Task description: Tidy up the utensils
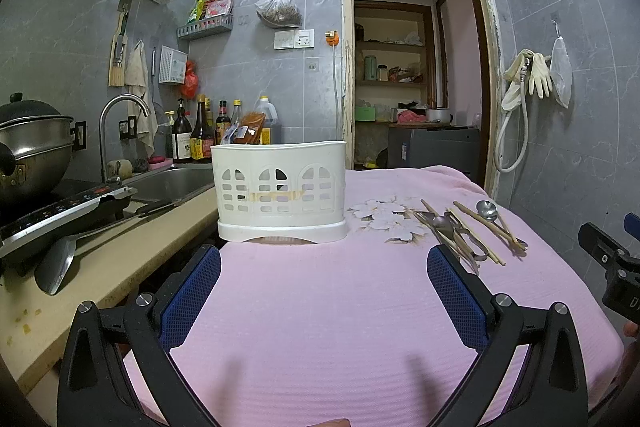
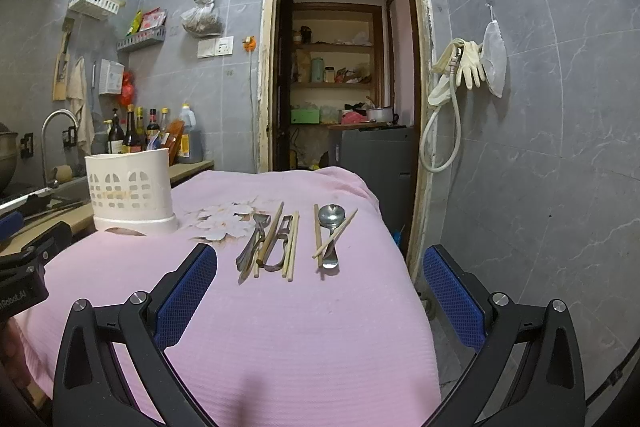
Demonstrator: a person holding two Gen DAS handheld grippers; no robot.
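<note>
A white slotted utensil holder [image 1: 280, 187] [image 2: 130, 191] stands upright at the far left of the pink cloth [image 1: 320, 307] [image 2: 280, 327]. To its right lie loose utensils: a metal spoon [image 2: 331, 223] [image 1: 486, 209] crossed by wooden chopsticks [image 2: 335, 233], and a pile with a second spoon [image 2: 256, 235], a peeler [image 2: 280, 243] and more chopsticks [image 2: 291, 247] [image 1: 472, 235]. My left gripper [image 1: 324, 267] hovers open in front of the holder, empty. Short of the utensils, my right gripper [image 2: 320, 267] is open and holds nothing.
A counter [image 1: 120, 255] on the left carries a sink [image 1: 172, 183], tap, sauce bottles [image 1: 200, 135], a cooktop with a pot [image 1: 32, 151] and a cleaver [image 1: 56, 267]. Behind the table is an open doorway [image 2: 340, 67]; a tiled wall with hanging gloves [image 2: 468, 67] is at right.
</note>
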